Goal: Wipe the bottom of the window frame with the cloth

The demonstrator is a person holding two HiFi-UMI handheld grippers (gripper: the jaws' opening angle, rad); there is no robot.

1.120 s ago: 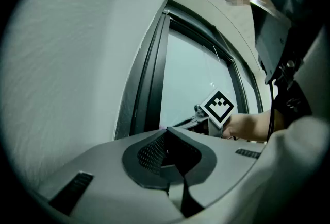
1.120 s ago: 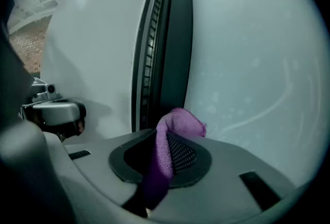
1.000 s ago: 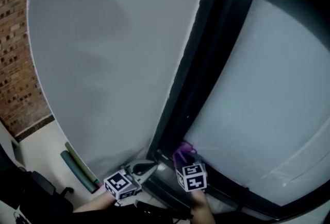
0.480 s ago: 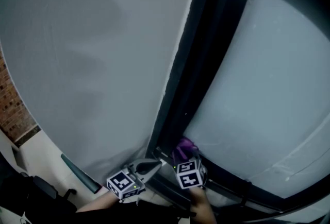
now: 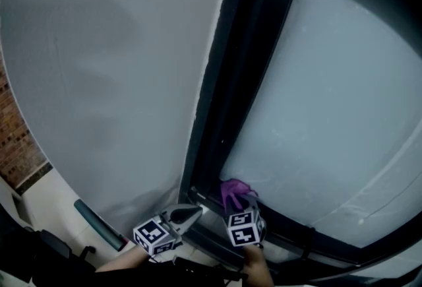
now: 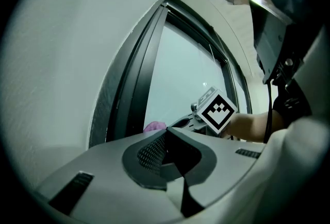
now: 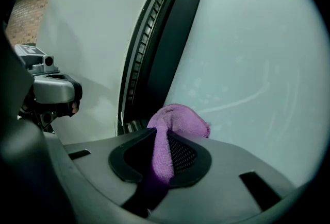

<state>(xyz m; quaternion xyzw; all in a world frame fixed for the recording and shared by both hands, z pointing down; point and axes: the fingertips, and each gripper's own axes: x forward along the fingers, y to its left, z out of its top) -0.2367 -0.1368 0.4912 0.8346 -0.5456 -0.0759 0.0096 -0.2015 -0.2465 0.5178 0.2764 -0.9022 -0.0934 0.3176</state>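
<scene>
Grey wall and frosted pane meet at a dark window frame [image 5: 224, 101]. The purple cloth [image 7: 172, 120] sticks forward from the right hand-held gripper [image 7: 162, 153], which is clamped on it, at the frame's lower left corner. The bottom rail stretches to this gripper's right. The left hand-held gripper [image 6: 165, 153], jaws together and empty, is just to its left.

Ahead of us the dark window frame [image 5: 224, 121] upright blocks the corner, wall [image 5: 112, 68] on its left, glass [image 5: 330, 101] on its right. The cloth [image 5: 234, 191] pinched in our right gripper [image 5: 239, 205] fills the space before the glass; our left gripper [image 5: 186, 215], just beside, narrows the left. Rightward along the bottom rail [image 5: 336, 254] we see open room
</scene>
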